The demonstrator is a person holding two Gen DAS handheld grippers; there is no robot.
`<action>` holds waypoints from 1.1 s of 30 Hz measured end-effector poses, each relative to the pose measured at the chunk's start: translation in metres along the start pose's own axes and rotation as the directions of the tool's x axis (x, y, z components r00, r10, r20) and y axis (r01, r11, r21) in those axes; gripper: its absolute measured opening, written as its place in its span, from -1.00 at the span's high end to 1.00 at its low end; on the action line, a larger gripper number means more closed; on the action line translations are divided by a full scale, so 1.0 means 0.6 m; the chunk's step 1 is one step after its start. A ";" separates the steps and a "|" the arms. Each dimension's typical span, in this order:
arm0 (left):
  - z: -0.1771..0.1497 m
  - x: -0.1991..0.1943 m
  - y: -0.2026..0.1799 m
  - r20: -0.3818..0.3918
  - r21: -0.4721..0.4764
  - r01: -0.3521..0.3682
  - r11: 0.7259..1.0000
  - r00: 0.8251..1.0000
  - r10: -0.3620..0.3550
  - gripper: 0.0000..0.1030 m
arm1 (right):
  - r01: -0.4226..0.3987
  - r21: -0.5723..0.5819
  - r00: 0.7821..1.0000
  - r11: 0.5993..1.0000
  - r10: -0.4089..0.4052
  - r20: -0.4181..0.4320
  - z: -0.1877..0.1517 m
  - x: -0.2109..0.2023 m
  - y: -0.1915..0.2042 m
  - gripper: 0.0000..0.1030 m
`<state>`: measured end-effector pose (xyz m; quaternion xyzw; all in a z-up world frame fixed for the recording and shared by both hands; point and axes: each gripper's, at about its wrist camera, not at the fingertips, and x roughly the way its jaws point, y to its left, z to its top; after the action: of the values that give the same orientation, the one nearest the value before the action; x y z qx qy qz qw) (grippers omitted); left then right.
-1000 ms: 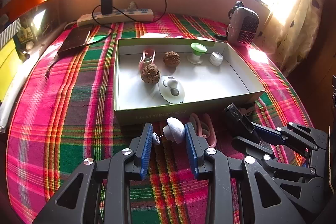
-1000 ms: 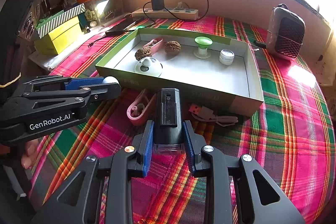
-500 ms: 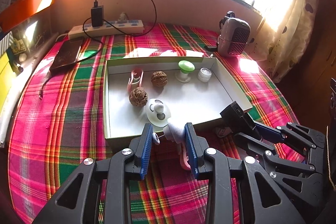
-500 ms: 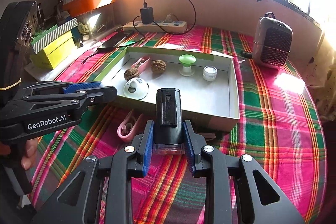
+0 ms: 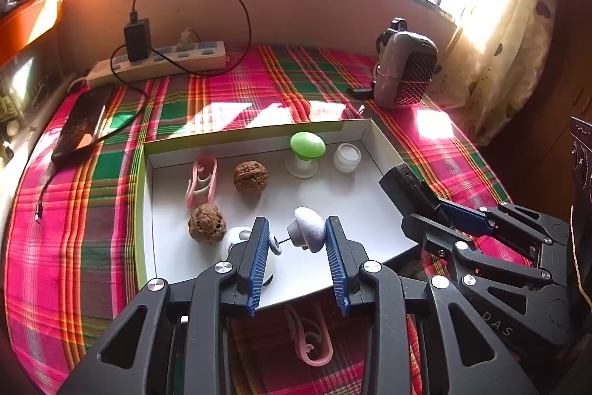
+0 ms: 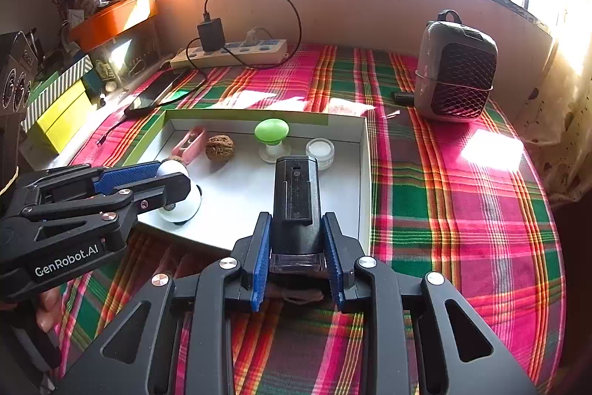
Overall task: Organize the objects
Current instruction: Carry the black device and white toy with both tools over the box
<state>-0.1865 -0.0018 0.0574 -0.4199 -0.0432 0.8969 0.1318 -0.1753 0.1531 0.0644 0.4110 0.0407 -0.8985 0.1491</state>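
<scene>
My left gripper [image 5: 296,239] is shut on a small grey mushroom-shaped knob [image 5: 307,233] and holds it above the front part of the shallow white box [image 5: 384,143]. My right gripper [image 6: 296,247] is shut on a black rectangular device [image 6: 295,198] and holds it over the box's front right edge [image 6: 364,180]. Inside the box lie two walnuts [image 5: 250,177] [image 5: 207,223], a pink clip [image 5: 201,180], a green-topped knob [image 5: 306,150], a small clear jar [image 5: 346,157] and a white round gadget [image 6: 183,206].
A second pink clip [image 5: 310,339] lies on the plaid cloth in front of the box. A grey heater [image 6: 457,71] stands at the back right. A power strip [image 6: 229,52] with a charger, a phone [image 5: 83,121] and yellow boxes [image 6: 61,108] sit at the back left.
Both grippers have risen and moved forward with their objects, from the cloth in front of the box to above its front part. Both stayed shut.
</scene>
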 end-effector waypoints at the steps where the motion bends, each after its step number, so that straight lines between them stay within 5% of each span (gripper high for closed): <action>1: 0.004 0.005 0.001 -0.003 -0.002 -0.004 1.000 1.000 0.004 0.44 | 0.003 0.002 1.000 1.000 -0.003 -0.005 0.004 0.005 -0.002 0.45; 33: 0.034 0.113 0.016 -0.093 0.013 -0.076 0.997 0.993 0.077 0.44 | 0.003 -0.011 0.995 1.000 -0.004 -0.103 0.035 0.111 -0.016 0.45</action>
<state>-0.2458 0.0083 0.0183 -0.4621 -0.0166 0.8809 0.1014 -0.2344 0.1424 0.0276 0.4557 0.0540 -0.8762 0.1474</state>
